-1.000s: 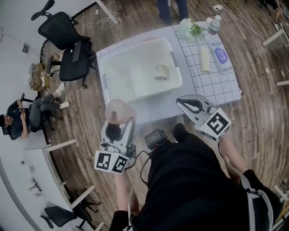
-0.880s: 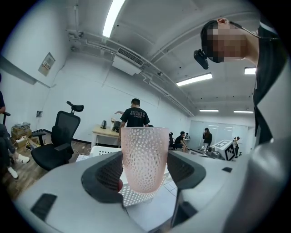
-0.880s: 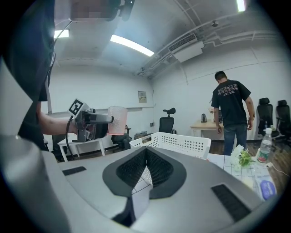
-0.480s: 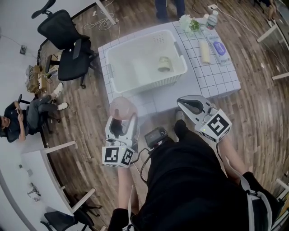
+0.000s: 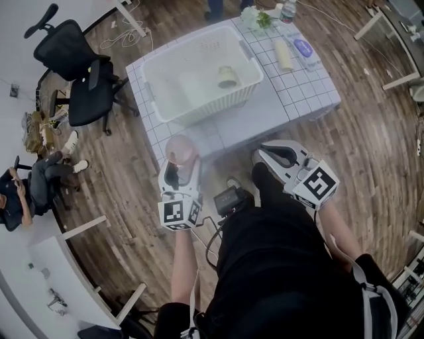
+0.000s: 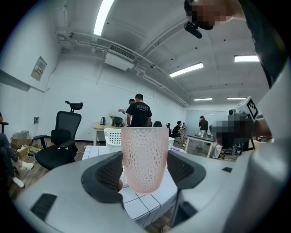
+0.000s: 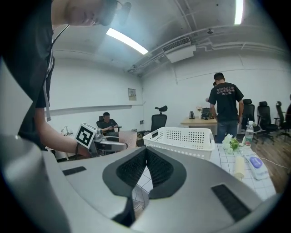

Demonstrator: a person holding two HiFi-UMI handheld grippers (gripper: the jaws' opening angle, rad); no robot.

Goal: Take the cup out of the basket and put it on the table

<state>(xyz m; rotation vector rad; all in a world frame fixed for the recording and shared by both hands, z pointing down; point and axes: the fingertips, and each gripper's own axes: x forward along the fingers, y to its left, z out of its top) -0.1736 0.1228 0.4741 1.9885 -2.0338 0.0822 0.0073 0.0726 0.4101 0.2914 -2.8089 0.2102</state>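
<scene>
My left gripper [image 5: 181, 165] is shut on a pink, dotted, see-through cup [image 5: 181, 149] and holds it upright at the near edge of the white gridded table [image 5: 305, 93]. In the left gripper view the cup [image 6: 144, 157] stands between the dark pads [image 6: 107, 175]. The white basket [image 5: 154, 109] sits on the table's far left part, with a pale cup [image 5: 227, 77] lying on its side inside. My right gripper [image 5: 268, 153] is shut and empty, off the table's near edge; its pads [image 7: 157, 168] meet with nothing between them. The right gripper view also shows the basket [image 7: 184, 139].
On the table's far right lie a pale roll [image 5: 283, 54], a blue-labelled packet [image 5: 303, 48], flowers [image 5: 255, 16] and a bottle [image 5: 286, 10]. A black office chair [image 5: 69, 63] stands left of the table. A seated person [image 5: 26, 189] is at far left and another person stands beyond the table.
The table and basket have slid up and away in the head view. My left gripper keeps the pink cup and has shifted slightly right. The right gripper has hardly moved.
</scene>
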